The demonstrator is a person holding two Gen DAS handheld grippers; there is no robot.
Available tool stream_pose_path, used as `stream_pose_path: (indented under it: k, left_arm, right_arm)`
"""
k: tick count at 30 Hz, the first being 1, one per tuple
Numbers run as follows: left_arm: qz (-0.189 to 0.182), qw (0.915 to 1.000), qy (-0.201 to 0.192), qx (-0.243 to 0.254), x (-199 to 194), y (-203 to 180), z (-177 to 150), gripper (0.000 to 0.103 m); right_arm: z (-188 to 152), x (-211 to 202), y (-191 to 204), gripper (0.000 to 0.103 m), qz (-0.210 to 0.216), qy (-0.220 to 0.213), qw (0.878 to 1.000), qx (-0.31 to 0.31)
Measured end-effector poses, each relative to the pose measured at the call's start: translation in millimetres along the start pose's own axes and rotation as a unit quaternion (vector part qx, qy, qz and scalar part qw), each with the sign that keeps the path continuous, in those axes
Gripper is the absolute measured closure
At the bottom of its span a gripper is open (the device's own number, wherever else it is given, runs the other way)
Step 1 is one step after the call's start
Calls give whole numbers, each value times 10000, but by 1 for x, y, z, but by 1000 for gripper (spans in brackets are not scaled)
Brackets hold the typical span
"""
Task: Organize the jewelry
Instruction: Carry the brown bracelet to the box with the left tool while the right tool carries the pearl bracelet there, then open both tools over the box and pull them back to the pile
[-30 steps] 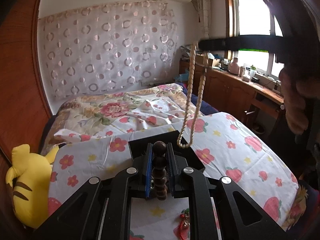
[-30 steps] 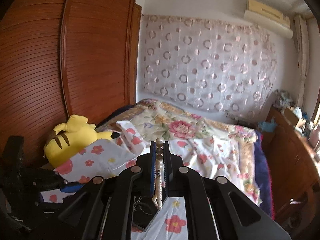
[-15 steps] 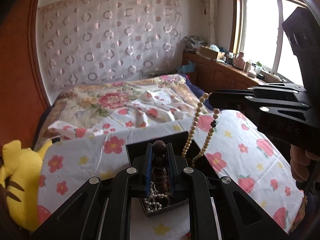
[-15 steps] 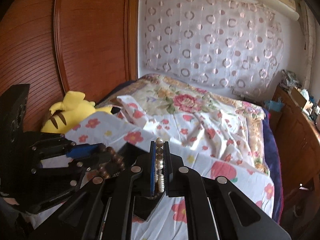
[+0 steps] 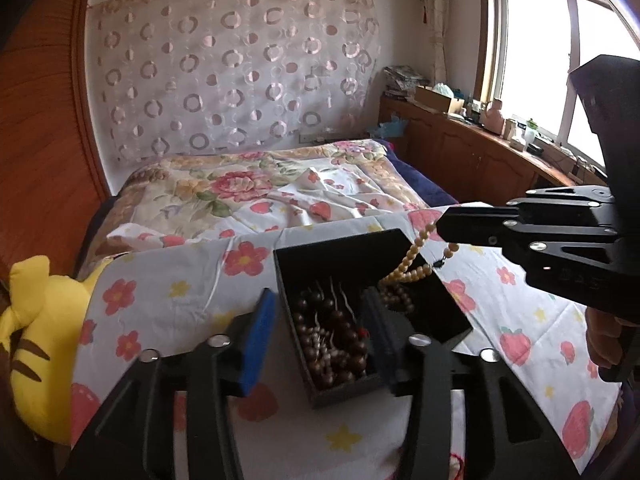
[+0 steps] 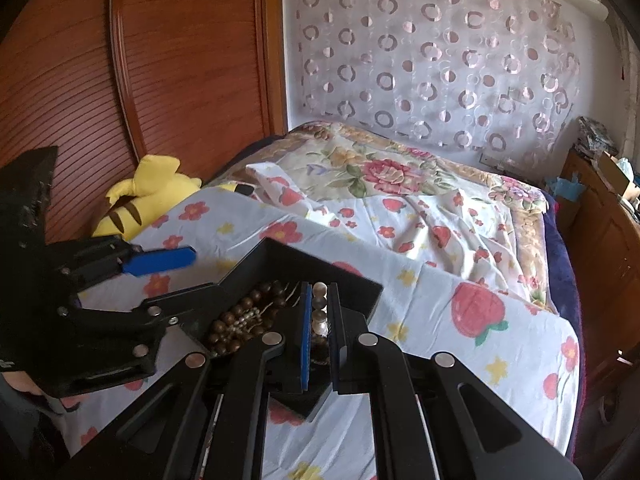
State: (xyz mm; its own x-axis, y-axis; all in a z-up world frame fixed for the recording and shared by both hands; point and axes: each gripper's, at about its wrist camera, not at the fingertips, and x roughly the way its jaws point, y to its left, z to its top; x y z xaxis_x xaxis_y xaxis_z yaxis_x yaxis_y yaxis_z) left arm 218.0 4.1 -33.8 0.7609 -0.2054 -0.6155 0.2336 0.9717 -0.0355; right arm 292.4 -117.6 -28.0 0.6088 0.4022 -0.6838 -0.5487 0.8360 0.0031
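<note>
The left gripper has just been opening, its jaws standing apart over dark beads in the black box. The right gripper is clamping a pale bead necklace, its lower end sinking out of sight into the box.

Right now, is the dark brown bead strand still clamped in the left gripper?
No: the left gripper stands open, jaws just opened, and the dark brown bead strand lies in the black box.

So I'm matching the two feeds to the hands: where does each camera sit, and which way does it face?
Left wrist: on the left gripper, jaws open, looking down at the black box holding dark beads; the right gripper enters at right.
Right wrist: on the right gripper, shut on the light bead necklace; the left gripper shows at left.
Shared: box, floral sheet, yellow plush.
</note>
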Motion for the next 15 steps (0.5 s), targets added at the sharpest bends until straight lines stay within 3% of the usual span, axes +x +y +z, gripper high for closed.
stream_pose_path:
  k: [2, 4, 10, 15]
  left_arm:
    - [-5, 10000, -26, -39, -6, 2, -8, 47]
    - [-23, 9999, -67, -77, -12, 4, -17, 39]
    - [-135, 9998, 63, -132, -22, 5, -45, 38]
    - [-232, 9993, 252, -133, -31, 0, -72, 38]
  right_arm:
    - [-6, -1, 4, 92, 43, -7, 10000, -24]
    - [-9, -6, 6, 83, 68, -56, 10000, -36]
    - [-28, -24, 14, 80, 200, -155, 9996, -84]
    - [-63, -39, 29, 80, 345, -129, 9992, -179]
